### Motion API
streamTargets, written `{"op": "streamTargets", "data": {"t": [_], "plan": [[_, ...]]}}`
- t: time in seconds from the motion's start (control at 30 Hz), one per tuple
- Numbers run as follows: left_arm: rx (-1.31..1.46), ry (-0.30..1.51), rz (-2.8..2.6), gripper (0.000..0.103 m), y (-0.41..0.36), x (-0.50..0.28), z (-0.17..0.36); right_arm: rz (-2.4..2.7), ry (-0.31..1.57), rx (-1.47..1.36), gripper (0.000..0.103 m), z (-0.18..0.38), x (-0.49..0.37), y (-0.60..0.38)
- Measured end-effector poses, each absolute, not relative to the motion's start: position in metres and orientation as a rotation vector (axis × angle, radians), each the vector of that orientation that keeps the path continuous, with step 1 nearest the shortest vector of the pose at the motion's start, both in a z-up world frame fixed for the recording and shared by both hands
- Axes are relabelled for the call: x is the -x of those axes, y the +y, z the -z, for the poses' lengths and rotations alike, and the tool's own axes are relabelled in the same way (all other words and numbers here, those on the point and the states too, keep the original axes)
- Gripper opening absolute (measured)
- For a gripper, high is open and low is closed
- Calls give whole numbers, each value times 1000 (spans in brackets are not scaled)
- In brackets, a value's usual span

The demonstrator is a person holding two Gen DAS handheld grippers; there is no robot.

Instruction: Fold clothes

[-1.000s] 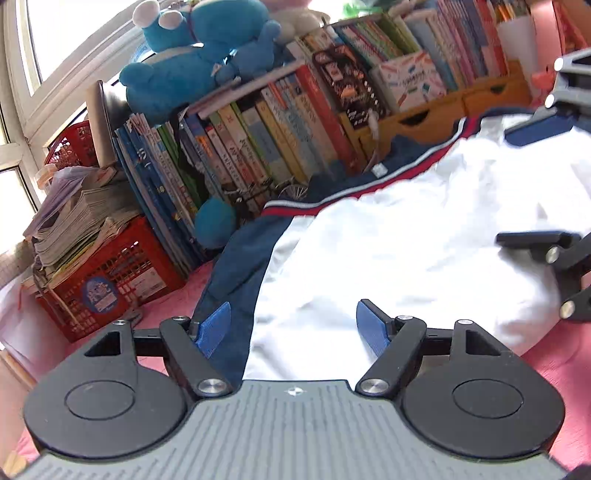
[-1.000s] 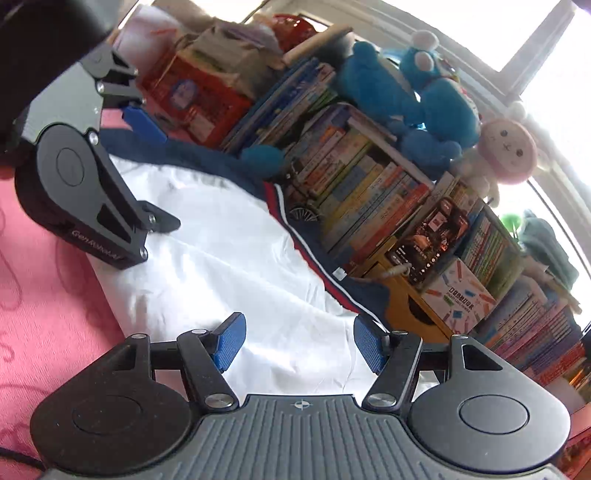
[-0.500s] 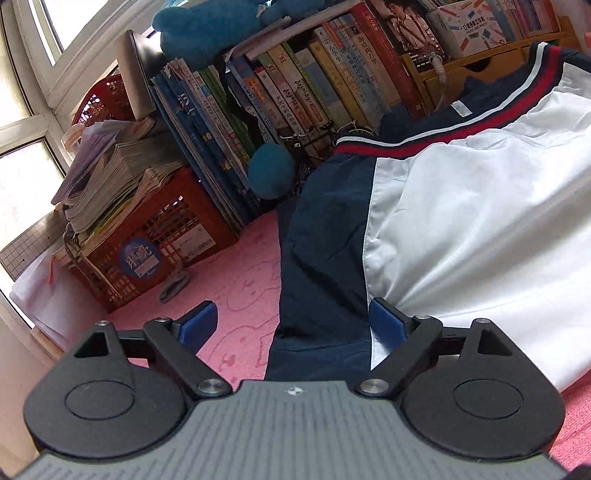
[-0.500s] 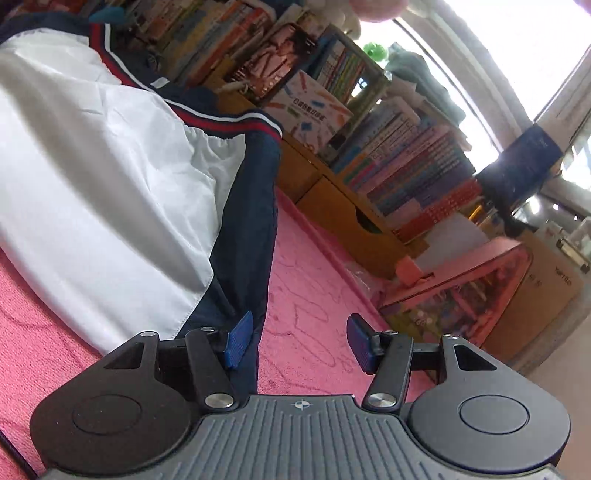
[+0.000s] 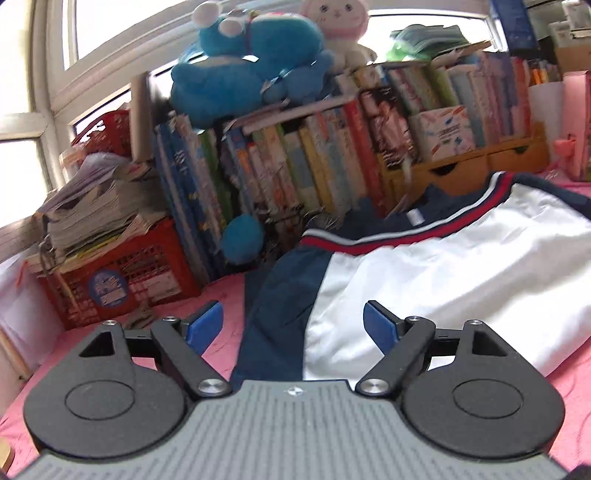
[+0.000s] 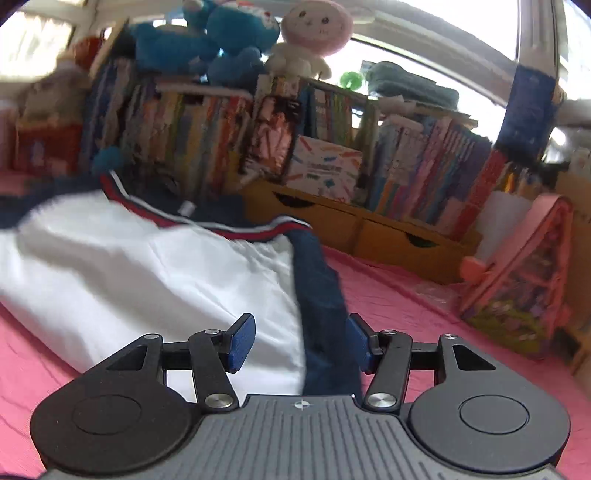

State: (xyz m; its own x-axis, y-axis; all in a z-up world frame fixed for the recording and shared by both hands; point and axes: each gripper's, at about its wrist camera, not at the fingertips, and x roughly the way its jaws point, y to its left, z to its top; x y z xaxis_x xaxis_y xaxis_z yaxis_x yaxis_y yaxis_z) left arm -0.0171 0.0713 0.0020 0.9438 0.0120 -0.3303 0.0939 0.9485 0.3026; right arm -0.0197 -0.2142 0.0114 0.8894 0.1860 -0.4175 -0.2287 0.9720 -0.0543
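The left claw (image 5: 293, 325) stands wide open above the garment (image 5: 424, 280), its blue pads (image 5: 205, 325) apart and pressing on nothing; the jaws have just been closing a little, with only the cloth's navy side panel lying below the gap. The right claw (image 6: 299, 341) is partly open — its pads (image 6: 242, 341) straddle the other navy side strip of the garment (image 6: 147, 266) from above, and whether they touch the fabric cannot be told; they are not clamped on it.

The garment, white with navy sides and a red, white and navy striped band, lies spread flat on the pink surface (image 5: 229, 332). Its near hem sits just beyond both claws, and its striped band lies at the far edge, close to the books.

Left of the garment a red crate (image 5: 122, 273) carries a stack of papers (image 5: 96, 206). Beyond the garment a row of books (image 5: 295, 166) stands upright, with a wooden drawer unit (image 6: 354, 225) just past the striped band. On top of the books sit a blue plush toy (image 5: 251, 55) and a pink-and-white plush toy (image 6: 314, 29) — behind them, a bright window (image 5: 103, 26). Right of the garment, well apart, a pink bag (image 6: 524, 280) leans.
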Motion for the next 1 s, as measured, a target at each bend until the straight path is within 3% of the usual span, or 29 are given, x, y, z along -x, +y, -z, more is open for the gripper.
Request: {"op": "streamTargets", "data": {"t": [0.03, 0.1, 0.17, 0.23, 0.33, 0.4, 0.43, 0.53, 0.63, 0.73, 0.87, 1.0], "plan": [[-325, 323, 79, 83, 61, 13, -7, -274, 448, 21, 56, -16, 10, -208], [-371, 362, 96, 69, 38, -7, 0, -343, 494, -60, 51, -16, -8, -187], [-414, 426, 77, 53, 25, -33, 12, -350, 530, -38, 32, -11, -23, -165], [-434, 484, 34, 48, 23, -59, 24, -335, 556, 4, 32, -6, -37, -147], [-424, 513, -82, 50, 49, -87, 37, -259, 560, 77, 32, 3, -53, -138], [-385, 524, -142, 57, 72, -99, 47, -180, 567, 108, 32, 9, -63, -146], [-342, 541, -147, 65, 83, -103, 48, -137, 574, 118, 32, 13, -68, -152], [-292, 559, -144, 70, 93, -105, 48, 4, 537, 277, 24, 26, -73, -160], [-353, 557, -159, 70, 84, -106, 53, -3, 421, 471, 27, 29, -57, -138], [-451, 542, -190, 70, 70, -106, 60, -192, 373, 451, 32, 19, -47, -112], [-515, 531, -210, 70, 63, -106, 66, -410, 328, 516, 47, 12, -34, -66], [-463, 544, -202, 75, 71, -108, 65, -381, 314, 769, 47, 36, -41, -51]]}}
